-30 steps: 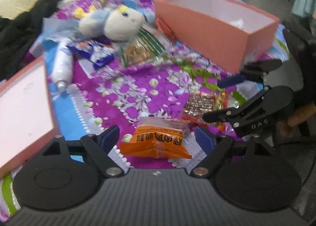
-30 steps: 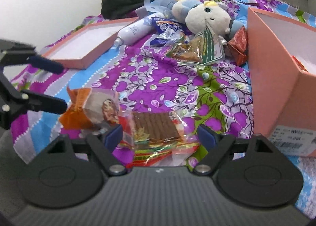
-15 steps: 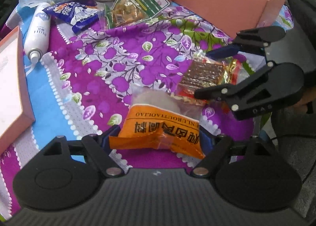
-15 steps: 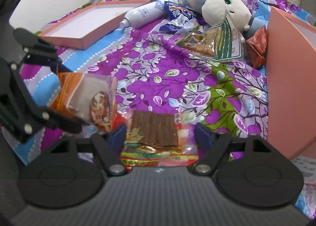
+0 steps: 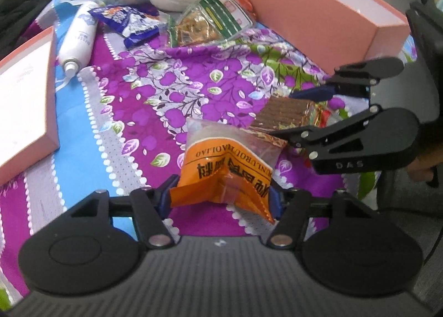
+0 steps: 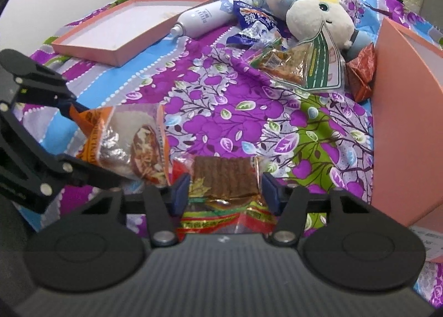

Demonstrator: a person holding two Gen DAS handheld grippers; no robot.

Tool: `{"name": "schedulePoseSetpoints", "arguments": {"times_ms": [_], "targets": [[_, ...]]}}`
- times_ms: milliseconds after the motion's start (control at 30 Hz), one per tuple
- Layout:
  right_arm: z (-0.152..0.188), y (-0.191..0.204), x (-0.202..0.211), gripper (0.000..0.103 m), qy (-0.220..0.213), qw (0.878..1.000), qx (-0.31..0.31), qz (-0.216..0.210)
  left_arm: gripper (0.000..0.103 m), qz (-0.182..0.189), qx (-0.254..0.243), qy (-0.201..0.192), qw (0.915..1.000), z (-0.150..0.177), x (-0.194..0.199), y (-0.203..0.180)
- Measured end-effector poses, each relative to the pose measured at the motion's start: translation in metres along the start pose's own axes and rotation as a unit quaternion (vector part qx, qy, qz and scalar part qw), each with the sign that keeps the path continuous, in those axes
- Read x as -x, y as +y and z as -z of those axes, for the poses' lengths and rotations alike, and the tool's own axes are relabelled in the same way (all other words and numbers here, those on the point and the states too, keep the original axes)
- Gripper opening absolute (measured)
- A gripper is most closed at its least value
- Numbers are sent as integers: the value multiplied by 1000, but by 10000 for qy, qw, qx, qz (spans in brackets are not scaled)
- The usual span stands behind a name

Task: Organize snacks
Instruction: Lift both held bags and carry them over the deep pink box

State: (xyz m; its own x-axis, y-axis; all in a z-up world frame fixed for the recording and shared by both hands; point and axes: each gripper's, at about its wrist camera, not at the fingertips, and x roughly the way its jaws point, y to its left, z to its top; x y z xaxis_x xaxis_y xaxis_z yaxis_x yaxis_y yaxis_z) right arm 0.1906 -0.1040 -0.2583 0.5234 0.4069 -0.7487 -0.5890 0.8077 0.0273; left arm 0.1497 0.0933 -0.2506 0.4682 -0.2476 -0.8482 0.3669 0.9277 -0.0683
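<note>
2 snack packets gripped, none visibly boxed yet.

The left gripper (image 5: pixel 221 195) pinches the orange packet (image 5: pixel 227 164); the right gripper (image 6: pixel 224 192) is clamped on the brown wafer pack (image 6: pixel 224 175). About 3 more snacks (image 6: pixel 293 67) lie by the plush toy (image 6: pixel 318 15); the pink box (image 5: pixel 318 20) interior is mostly hidden.

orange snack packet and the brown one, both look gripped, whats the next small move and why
Probably carry both toward the pink box. The left hand-held gripper is shut on the orange snack packet, and the right hand-held gripper is shut on the brown snack packet. The box stands open on the bedspread beyond them, so it seems the likely place to drop them.
</note>
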Motion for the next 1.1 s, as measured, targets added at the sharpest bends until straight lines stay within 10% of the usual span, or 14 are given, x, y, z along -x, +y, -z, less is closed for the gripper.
{"name": "schedulePoseSetpoints", "arguments": {"times_ms": [567, 1100], "targets": [[17, -19, 49, 55, -494, 9959, -702, 278, 67, -860, 1864, -582, 9770, -1, 36, -21], [-9, -24, 131, 55, -1454, 9833, -1020, 399, 68, -1226, 1900, -1574, 9613, -32, 128, -67]]}}
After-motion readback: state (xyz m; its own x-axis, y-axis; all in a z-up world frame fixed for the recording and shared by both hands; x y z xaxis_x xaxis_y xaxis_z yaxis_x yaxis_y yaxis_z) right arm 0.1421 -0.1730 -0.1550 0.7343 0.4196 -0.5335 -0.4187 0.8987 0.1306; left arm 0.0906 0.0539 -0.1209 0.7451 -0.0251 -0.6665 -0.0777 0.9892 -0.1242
